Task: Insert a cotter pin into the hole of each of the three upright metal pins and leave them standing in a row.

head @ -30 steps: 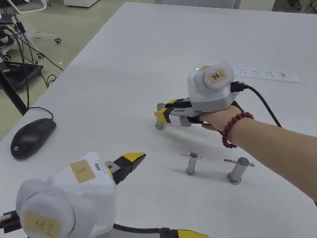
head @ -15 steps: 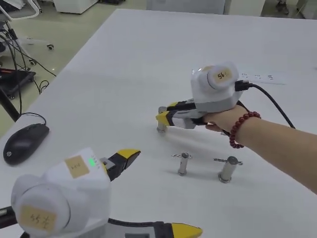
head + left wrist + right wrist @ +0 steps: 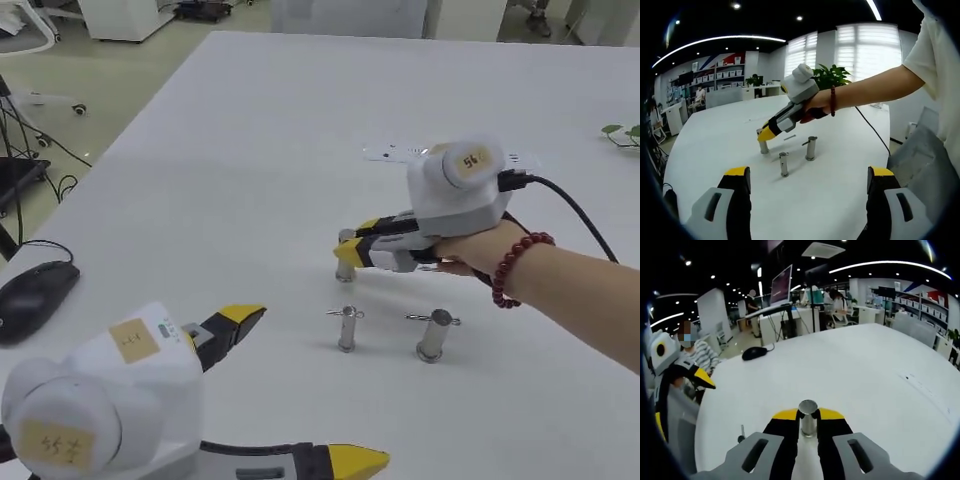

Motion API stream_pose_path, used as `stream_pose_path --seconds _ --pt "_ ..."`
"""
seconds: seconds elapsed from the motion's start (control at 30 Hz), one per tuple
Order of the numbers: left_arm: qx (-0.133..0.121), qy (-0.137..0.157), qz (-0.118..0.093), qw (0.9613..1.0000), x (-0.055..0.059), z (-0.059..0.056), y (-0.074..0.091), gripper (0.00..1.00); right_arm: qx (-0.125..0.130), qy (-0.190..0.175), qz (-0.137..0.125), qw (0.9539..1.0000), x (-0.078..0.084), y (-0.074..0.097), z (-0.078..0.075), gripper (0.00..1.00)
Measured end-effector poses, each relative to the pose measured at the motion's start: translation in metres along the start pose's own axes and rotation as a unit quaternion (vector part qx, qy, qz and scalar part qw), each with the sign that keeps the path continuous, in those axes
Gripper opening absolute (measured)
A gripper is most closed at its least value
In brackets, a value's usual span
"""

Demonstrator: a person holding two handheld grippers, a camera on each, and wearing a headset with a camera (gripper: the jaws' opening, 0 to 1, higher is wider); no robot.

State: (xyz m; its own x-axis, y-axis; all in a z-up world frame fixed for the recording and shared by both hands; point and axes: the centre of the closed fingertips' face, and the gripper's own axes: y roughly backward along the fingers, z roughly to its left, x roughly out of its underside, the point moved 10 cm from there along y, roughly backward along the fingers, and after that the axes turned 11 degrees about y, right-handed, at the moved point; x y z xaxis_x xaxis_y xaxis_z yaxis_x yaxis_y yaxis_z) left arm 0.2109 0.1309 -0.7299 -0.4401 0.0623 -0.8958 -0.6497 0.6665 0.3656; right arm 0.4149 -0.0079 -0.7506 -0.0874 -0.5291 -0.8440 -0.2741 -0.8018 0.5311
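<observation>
1. Right claw (image 3: 808, 418): the jaws are drawn in tight against both sides of the first pin (image 3: 808, 408) and grip it just below its top. The pin stands upright on the white table (image 3: 875, 375).
2. Whether a cotter pin sits in this pin's hole cannot be told, as the jaws cover that part.
3. The hand (image 3: 470, 250) holding the right claw wears a bead bracelet (image 3: 512, 262). The claw lies low and nearly level over the tabletop, and a black cable (image 3: 520, 180) leaves its rear.
4. Second pin (image 3: 347, 330): upright, near the first but apart from it, on the person's side. A cotter pin (image 3: 343, 312) passes crosswise through its top.
5. Third pin (image 3: 432, 338): upright, beside the second and to its right in the head view. A second cotter pin (image 3: 432, 319) crosses its top likewise.
6. Left claw (image 3: 809, 173): the jaws are spread wide and hold nothing. It is held on the person's side, well apart from the three pins.
7. Outlying items: a black mouse (image 3: 35, 298) lies near the table's left edge, a white power strip (image 3: 392, 153) lies beyond the right claw, and green leaves (image 3: 625, 131) show at the far right.
</observation>
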Motion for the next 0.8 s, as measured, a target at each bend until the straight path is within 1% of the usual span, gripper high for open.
stream_pose_path --seconds 0.1,0.37,0.57,0.8 --pt "-0.001 -0.001 -0.001 1.0 -0.001 -0.002 -0.001 0.97 0.004 0.0 0.001 1.0 0.002 0.007 -0.001 0.14" --pt "0.001 -0.006 0.001 1.0 -0.002 -0.009 -0.002 0.96 0.015 -0.002 0.008 0.9999 0.012 0.033 0.002 0.14" --pt "0.0 -0.008 0.004 1.0 -0.002 -0.012 -0.002 0.96 0.023 -0.004 0.007 0.9997 0.019 0.051 0.003 0.14" --pt "0.0 -0.004 0.001 1.0 -0.002 -0.015 -0.002 0.96 0.038 -0.011 0.01 0.9992 0.032 0.071 0.006 0.14"
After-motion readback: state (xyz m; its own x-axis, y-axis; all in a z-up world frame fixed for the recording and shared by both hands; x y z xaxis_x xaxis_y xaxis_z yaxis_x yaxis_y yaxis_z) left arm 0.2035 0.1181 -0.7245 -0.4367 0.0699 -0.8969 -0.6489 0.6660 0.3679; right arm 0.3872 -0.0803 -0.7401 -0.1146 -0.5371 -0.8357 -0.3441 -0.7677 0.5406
